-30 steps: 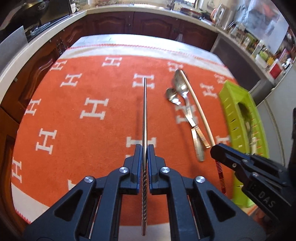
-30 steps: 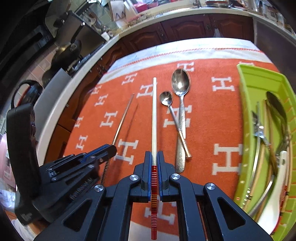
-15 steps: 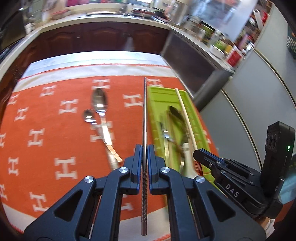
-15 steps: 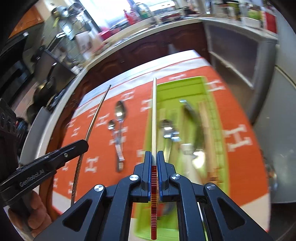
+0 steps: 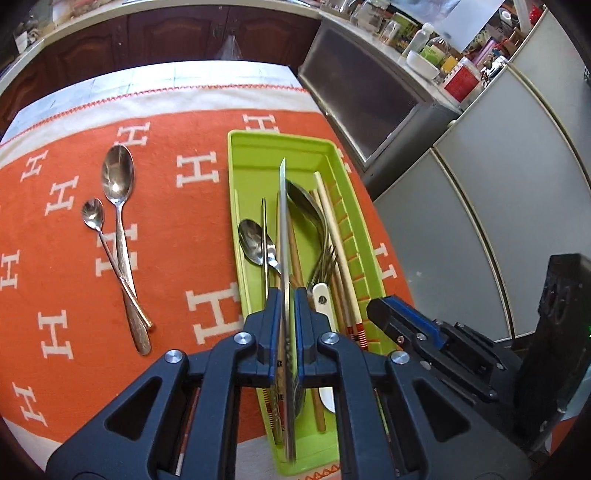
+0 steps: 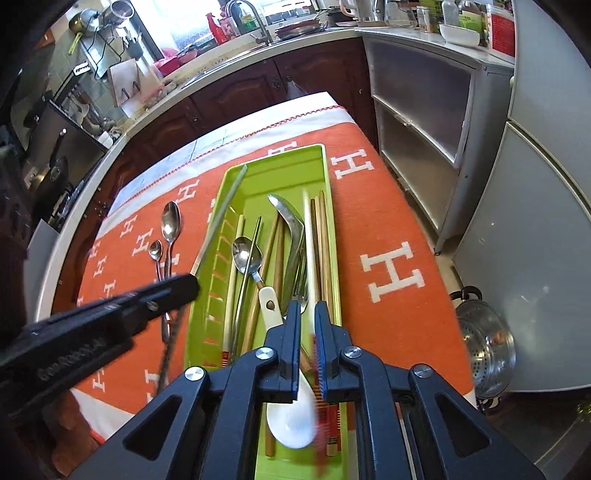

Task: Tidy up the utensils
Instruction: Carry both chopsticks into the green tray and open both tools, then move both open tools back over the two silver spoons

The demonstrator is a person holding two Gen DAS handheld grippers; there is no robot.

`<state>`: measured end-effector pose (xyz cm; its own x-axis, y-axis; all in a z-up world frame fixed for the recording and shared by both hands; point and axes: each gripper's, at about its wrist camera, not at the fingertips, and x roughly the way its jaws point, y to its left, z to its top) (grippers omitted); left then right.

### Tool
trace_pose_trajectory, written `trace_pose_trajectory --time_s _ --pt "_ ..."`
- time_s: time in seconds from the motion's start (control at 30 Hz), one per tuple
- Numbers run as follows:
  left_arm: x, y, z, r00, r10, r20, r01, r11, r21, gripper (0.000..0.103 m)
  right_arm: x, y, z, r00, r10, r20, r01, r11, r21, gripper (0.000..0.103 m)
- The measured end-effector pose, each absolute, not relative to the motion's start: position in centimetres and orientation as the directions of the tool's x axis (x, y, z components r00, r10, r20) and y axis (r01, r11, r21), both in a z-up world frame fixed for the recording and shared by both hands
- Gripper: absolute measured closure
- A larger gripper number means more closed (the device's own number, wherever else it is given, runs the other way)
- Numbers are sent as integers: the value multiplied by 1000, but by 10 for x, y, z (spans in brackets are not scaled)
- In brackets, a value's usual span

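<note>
Bright daylight, strongest from the far window (image 6: 221, 22) in the right wrist view. Glare on the spoons (image 5: 117, 177). Fisheye bending and dark corners at every edge. Motion blur smears the white chopstick (image 6: 309, 258); near grippers soft.

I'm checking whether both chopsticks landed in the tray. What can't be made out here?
- Right wrist view: the white chopstick with red striped end is motion-blurred between the right gripper fingers; released or gripped, unclear.
- Left wrist view: the left gripper hides the near end of the green plastic tray beneath the silver metal chopstick.
- Both views: whether either chopstick touches the tray.
</note>
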<state>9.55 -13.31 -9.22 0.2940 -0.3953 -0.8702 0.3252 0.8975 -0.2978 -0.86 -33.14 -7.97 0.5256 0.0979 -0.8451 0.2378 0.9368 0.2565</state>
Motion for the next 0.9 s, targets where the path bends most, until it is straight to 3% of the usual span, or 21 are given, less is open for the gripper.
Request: trace_pose_trajectory --time_s 0.23,0.47,0.73,0.9 --pt "85 -129 -93 299 -356 -885 352 904 -244 99 -12 -321 -78 530 115 -840 226 936 271 87" --pt "73 -96 -86 338 -291 -895 321 930 -182 94 -24 -309 -79 531 121 -839 217 937 273 75" --pt "68 -37 -80 398 -206 -894 221 967 -125 84 -34 -282 -72 559 104 -823 149 963 223 75" --pt "66 -2 -80 412 -168 -896 152 982 -114 83 -35 -260 -59 584 96 -806 102 976 190 75"
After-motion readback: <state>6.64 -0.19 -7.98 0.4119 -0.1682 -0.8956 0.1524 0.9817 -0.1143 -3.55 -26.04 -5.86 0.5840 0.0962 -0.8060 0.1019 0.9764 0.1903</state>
